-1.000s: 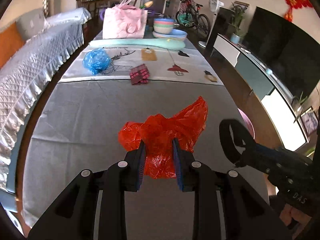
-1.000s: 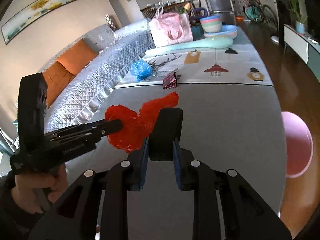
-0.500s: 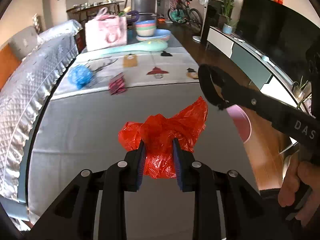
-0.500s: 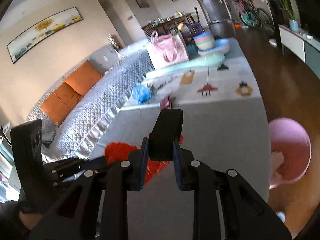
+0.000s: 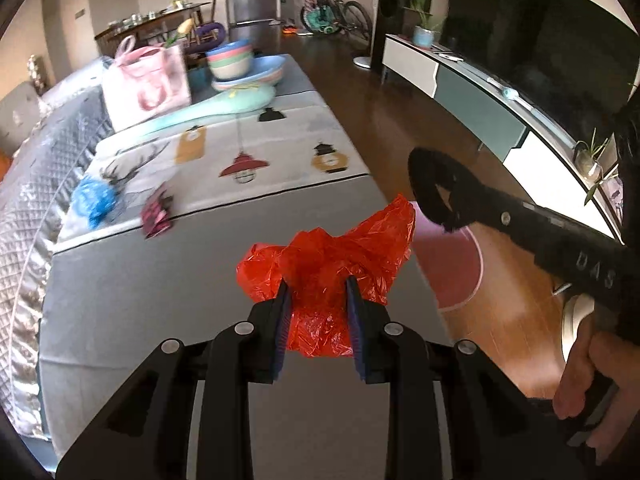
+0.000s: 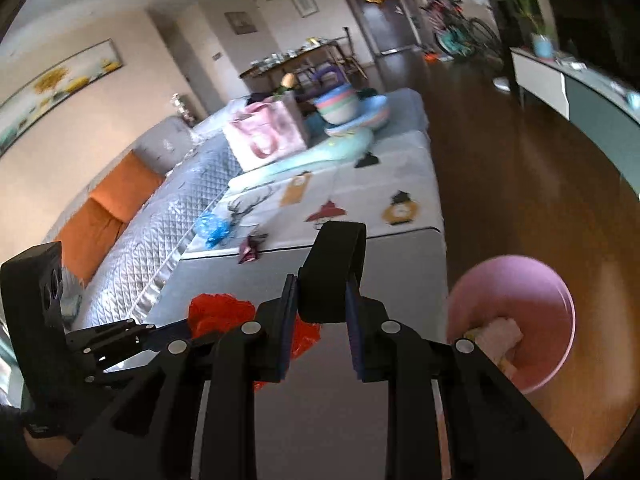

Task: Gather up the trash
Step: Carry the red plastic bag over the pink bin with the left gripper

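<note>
My left gripper (image 5: 316,300) jaws clamp the red plastic bag (image 5: 332,264); my right gripper (image 6: 320,300) jaws pinch a black loop (image 6: 336,272).

Near grey half of the worktop (image 5: 120,280) is bare, open passage. Far half is cluttered: blue bag (image 5: 94,198) and dark wrapper (image 5: 157,214) at the seam, then long pillow (image 5: 212,110), pink tote (image 5: 146,82) and bowls (image 5: 234,62) blocking the far end. Sofa (image 6: 132,240) hems the left edge. Right side: open floor (image 5: 416,136), pink bin (image 6: 516,320) beside the worktop corner.
</note>
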Demonstrator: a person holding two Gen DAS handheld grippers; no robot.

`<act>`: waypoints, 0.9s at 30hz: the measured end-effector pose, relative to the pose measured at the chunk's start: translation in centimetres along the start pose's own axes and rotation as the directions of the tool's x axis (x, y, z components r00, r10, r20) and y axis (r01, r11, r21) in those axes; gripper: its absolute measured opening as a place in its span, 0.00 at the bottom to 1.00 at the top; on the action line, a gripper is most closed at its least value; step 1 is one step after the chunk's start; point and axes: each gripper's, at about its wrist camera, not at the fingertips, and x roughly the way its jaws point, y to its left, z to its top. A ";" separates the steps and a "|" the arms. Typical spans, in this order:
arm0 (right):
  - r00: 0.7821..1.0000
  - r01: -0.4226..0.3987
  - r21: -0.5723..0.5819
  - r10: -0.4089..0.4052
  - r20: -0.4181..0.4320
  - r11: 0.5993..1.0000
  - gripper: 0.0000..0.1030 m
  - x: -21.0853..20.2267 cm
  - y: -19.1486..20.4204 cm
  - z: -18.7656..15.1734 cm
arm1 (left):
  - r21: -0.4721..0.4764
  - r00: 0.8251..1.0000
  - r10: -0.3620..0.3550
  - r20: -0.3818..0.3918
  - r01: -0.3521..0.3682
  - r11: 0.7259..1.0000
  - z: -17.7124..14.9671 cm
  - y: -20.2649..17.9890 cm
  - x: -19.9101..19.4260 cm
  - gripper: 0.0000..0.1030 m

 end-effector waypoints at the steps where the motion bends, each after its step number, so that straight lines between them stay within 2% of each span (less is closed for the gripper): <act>1: 1.000 0.007 -0.001 -0.007 0.000 1.000 0.23 -0.1 -0.4 0.0 | 0.005 1.000 -0.008 0.000 0.008 1.000 0.4 -0.6 0.3 0.25; 4: 1.000 0.023 0.008 -0.023 0.002 1.000 0.23 -0.5 -1.5 0.1 | 0.016 1.000 -0.026 -0.004 0.026 1.000 1.2 -2.1 1.2 0.25; 10: 0.998 0.062 0.046 -0.063 0.013 0.997 0.23 -1.8 -4.7 0.3 | 0.095 0.998 -0.058 0.000 0.058 0.994 2.5 -5.8 2.7 0.26; 16: 0.996 0.070 0.096 -0.075 0.047 0.993 0.23 -3.9 -7.3 0.4 | 0.105 0.995 -0.099 0.009 0.098 0.990 4.0 -7.9 3.9 0.26; 27: 0.988 0.136 0.084 -0.142 0.069 0.987 0.23 -5.0 -10.7 2.0 | 0.121 0.989 -0.149 0.001 0.147 0.982 5.8 -11.2 6.9 0.26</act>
